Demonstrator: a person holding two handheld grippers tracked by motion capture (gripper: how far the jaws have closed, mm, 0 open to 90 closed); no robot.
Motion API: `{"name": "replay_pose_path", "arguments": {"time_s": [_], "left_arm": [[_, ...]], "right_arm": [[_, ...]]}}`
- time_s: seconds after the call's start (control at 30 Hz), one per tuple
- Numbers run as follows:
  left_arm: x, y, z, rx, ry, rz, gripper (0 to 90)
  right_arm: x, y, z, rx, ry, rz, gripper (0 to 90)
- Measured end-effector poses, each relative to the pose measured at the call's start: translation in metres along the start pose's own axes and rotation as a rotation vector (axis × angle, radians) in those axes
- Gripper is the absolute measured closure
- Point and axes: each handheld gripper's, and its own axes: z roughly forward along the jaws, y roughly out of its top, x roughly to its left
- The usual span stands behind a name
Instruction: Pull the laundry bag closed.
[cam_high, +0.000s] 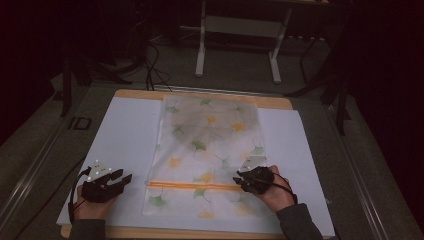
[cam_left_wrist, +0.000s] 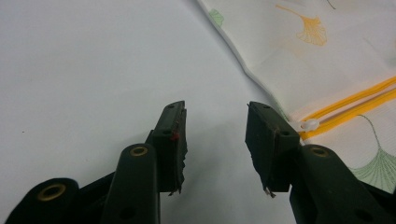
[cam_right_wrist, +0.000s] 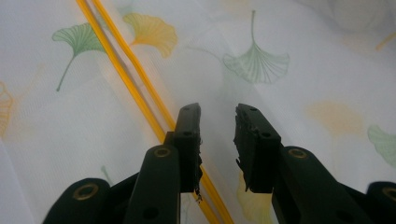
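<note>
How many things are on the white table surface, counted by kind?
Black two-jaw grippers: 2, left and right
White mesh bag with ginkgo-leaf print and orange zipper: 1
Total: 3

A white mesh bag (cam_high: 205, 150) printed with green and orange ginkgo leaves lies flat on the white sheet (cam_high: 125, 135) over the table, its long sides running from the near edge to the far edge, roughly in the middle. The far part looks slightly wrinkled and shadowed. An orange zipper (cam_high: 192, 185) crosses the bag from left to right close to its near end; it appears shut, its two orange bands lying side by side. A small white pull (cam_left_wrist: 309, 124) sits at the zipper's left end, by the bag's left edge.
</note>
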Motion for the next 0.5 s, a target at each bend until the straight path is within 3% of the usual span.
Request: {"name": "replay_pose_path", "arguments": {"time_s": [0.3,0.5], "left_arm": [[0.001,0.0,-0.001,-0.003,0.0,-0.005,58.4],[0.002,0.0,-0.002,-0.004,-0.001,-0.006,59.1]], "right_arm": [[0.008,0.022,0.006,0.011,0.021,-0.065,70.9],[0.012,0.035,0.011,-0.002,0.044,-0.083,71.9]]}}
